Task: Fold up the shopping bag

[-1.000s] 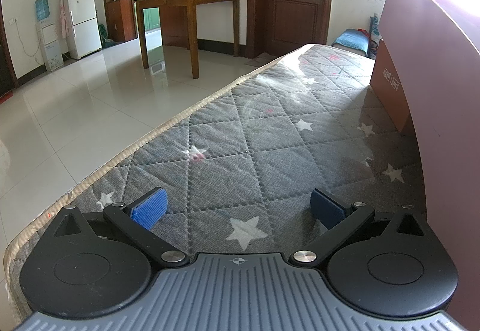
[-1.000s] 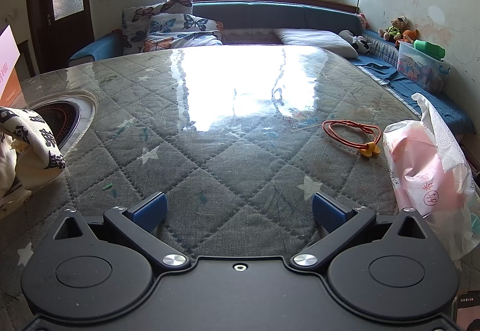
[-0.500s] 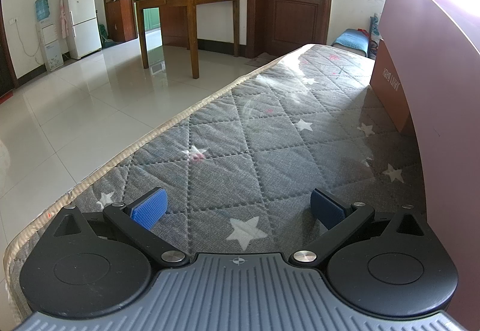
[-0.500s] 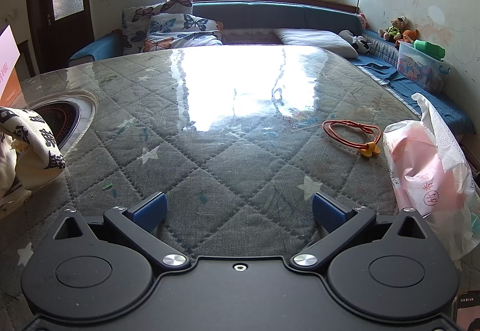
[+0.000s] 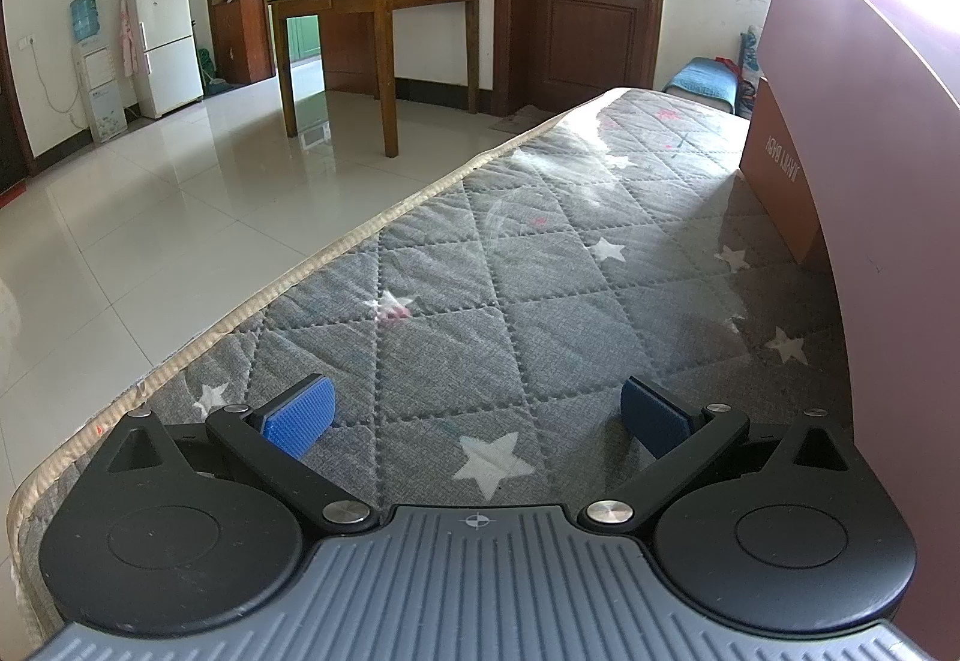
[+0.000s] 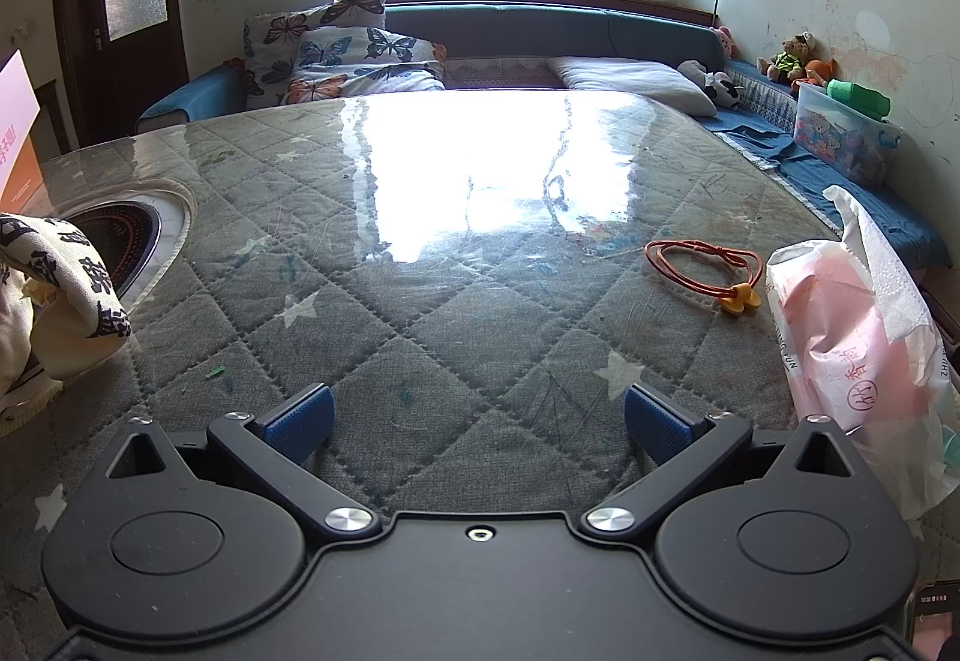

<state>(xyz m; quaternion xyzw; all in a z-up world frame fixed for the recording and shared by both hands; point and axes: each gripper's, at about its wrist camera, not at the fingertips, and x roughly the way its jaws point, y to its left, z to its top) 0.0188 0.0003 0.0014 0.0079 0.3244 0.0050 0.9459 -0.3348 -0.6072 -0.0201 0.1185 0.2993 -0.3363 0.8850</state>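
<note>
A cream cloth bag point(image 6: 57, 295) with dark print lies crumpled at the left edge of the right wrist view, on the grey quilted star-pattern table cover point(image 6: 456, 301). My right gripper point(image 6: 477, 412) rests low over the cover, open and empty, with the bag well to its left. My left gripper point(image 5: 477, 409) is also open with nothing between its blue pads, near the table's left edge point(image 5: 336, 253). A tall brown card panel point(image 5: 870, 181) stands just to the right of it. The cloth bag does not show in the left wrist view.
A pink tissue pack in a white plastic bag point(image 6: 852, 349) lies at the right, an orange cord loop point(image 6: 702, 265) beyond it. A round cooktop point(image 6: 126, 241) is set into the table at left. A brown box point(image 5: 780, 175) stands by the panel. Sofa and cushions lie beyond.
</note>
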